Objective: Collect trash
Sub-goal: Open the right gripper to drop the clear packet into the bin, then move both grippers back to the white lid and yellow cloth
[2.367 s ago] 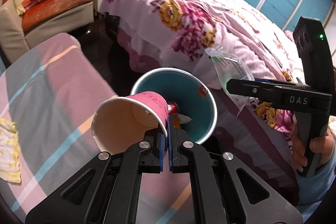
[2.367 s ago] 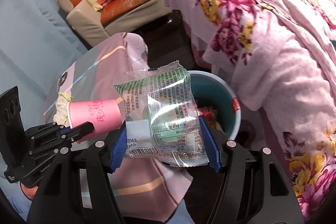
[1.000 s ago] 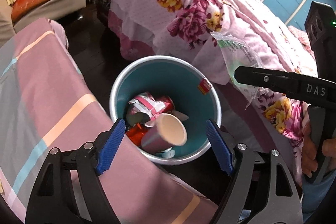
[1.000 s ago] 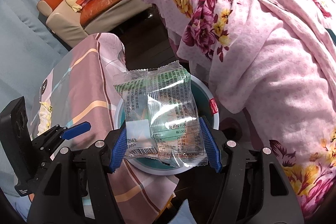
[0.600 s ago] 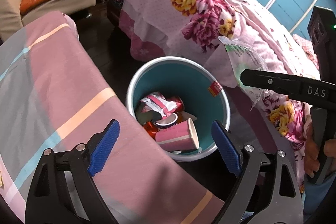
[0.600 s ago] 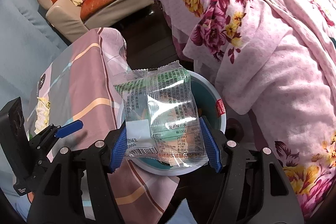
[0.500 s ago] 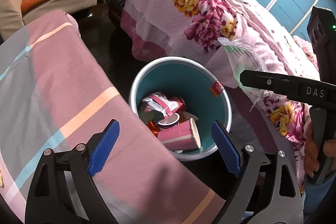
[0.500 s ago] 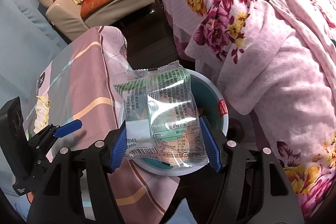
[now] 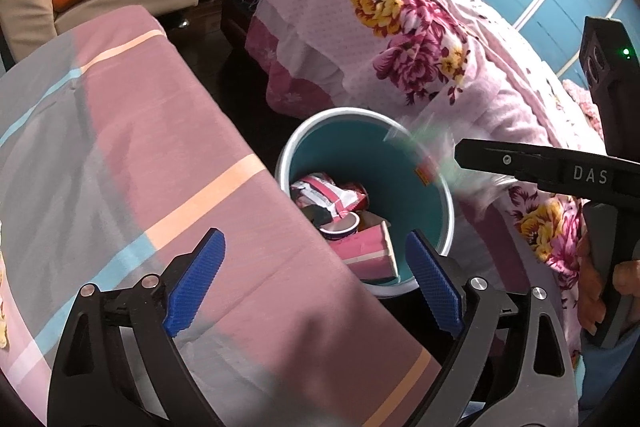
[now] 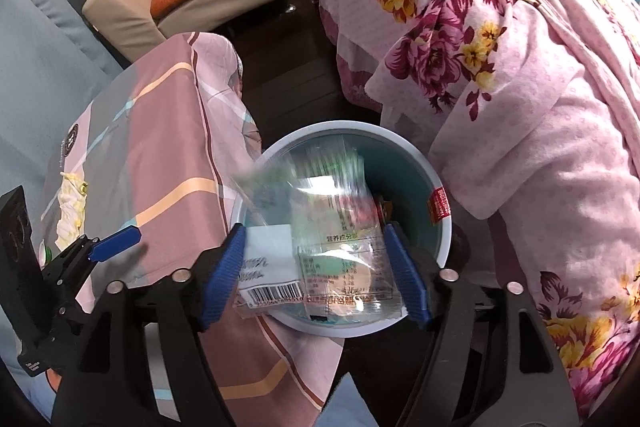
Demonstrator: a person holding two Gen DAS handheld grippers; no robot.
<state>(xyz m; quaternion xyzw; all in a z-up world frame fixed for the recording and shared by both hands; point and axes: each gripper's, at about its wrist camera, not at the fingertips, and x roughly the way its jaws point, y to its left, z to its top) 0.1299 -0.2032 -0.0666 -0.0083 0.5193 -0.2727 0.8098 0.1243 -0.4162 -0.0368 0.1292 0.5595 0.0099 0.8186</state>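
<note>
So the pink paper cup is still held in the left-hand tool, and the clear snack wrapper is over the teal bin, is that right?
Not quite. The pink paper cup already lies inside the teal bin, as the left wrist view shows; the left gripper has nothing between its wide jaws. The clear snack wrapper is indeed over the bin.

Left gripper (image 9: 312, 279): black frame, blue ribbed pads (image 9: 434, 289), silver screws. Right gripper (image 10: 316, 267): same build, "DAS" lettered on side, green light on housing. Light blue sleeve (image 9: 608, 383) worn.
</note>
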